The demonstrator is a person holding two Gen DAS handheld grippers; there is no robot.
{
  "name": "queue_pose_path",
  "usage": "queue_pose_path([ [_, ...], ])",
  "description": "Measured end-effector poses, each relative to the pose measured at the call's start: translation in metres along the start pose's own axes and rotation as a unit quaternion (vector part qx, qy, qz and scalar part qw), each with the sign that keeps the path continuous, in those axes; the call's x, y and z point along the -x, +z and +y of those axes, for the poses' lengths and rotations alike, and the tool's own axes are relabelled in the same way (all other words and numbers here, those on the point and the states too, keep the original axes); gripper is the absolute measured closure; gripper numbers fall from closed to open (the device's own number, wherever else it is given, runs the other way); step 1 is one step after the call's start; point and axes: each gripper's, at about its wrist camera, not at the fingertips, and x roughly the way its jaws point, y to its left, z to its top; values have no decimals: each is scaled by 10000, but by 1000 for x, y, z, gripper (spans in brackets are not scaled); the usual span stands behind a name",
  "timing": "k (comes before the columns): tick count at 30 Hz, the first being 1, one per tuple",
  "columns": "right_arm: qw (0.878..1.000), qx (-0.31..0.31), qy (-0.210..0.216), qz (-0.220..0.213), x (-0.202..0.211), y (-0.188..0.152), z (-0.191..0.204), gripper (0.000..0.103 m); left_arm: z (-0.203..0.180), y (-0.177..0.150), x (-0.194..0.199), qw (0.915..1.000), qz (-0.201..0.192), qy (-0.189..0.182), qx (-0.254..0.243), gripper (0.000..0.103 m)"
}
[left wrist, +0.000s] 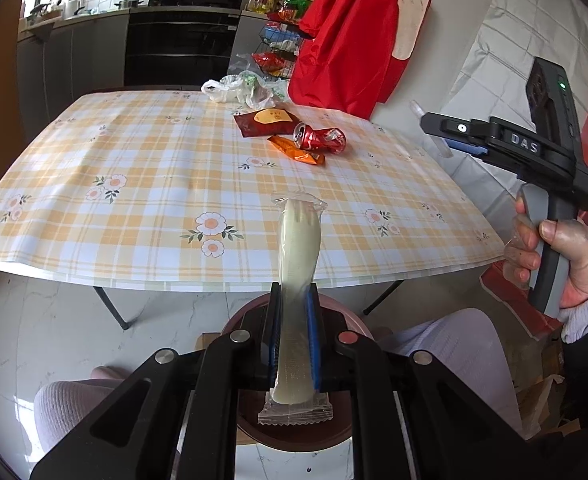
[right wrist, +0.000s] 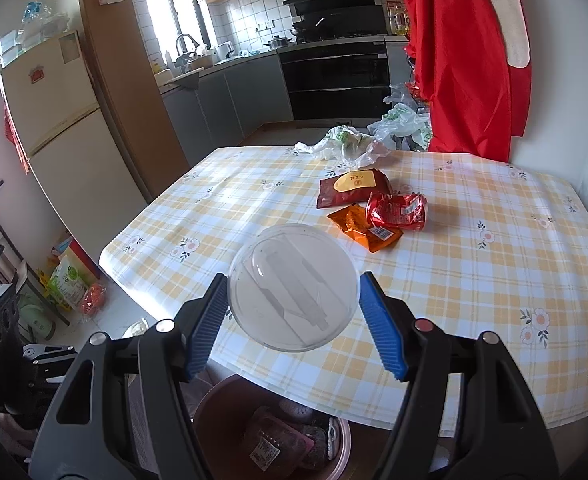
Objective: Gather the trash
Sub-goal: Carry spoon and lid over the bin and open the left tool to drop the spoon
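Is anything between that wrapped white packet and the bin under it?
Nothing visible. The left hand-held gripper holds the wrapped packet directly above the brown bin, with only open air between them.

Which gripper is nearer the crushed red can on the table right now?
Right. The right gripper, shut on a clear round lid, hangs over the table's near edge; the left gripper is back over the bin, further from the can.

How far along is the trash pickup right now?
Done: some wrappers lie in the brown round bin. In hand: left claw grips a clear-wrapped pale utensil; right claw holds a clear round plastic lid. Left: crushed red can, two snack packets, plastic bags.
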Motion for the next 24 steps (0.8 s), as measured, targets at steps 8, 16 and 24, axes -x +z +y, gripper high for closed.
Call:
queue_pose_path([
  [8, 9997, -246, -10, -56, 12, -11, -9, 36, 7, -6, -5, 9998, 135, -122, 19, 91],
  [16, 9996, -260, -74, -37, 21, -19, -11, 36, 0, -12, -23, 9986, 387, -337, -127, 91],
  [24, 9996, -251, -88, 103, 20, -26, -11, 36, -8, -12, -36, 9971, 448, -593, -175, 61],
])
